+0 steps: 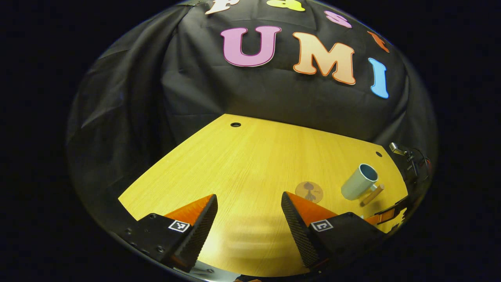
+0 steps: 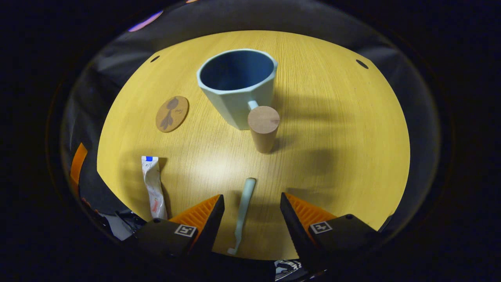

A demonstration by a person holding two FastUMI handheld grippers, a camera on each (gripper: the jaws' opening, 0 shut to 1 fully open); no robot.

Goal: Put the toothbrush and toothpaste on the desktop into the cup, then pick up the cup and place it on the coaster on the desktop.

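Only unreadable toothpaste (image 2: 153, 186) print.

On the table (image 2: 332, 129), a cup (image 2: 236, 84) stands right of a coaster (image 2: 172, 114); nearer, a toothpaste tube (image 2: 153, 187) lies left of a toothbrush (image 2: 243, 207).

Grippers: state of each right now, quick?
Left hand-held gripper: open, holding nothing, above bare desk.
Right hand-held gripper: open, holding nothing; toothbrush lies on the desk between its fingers, not gripped.
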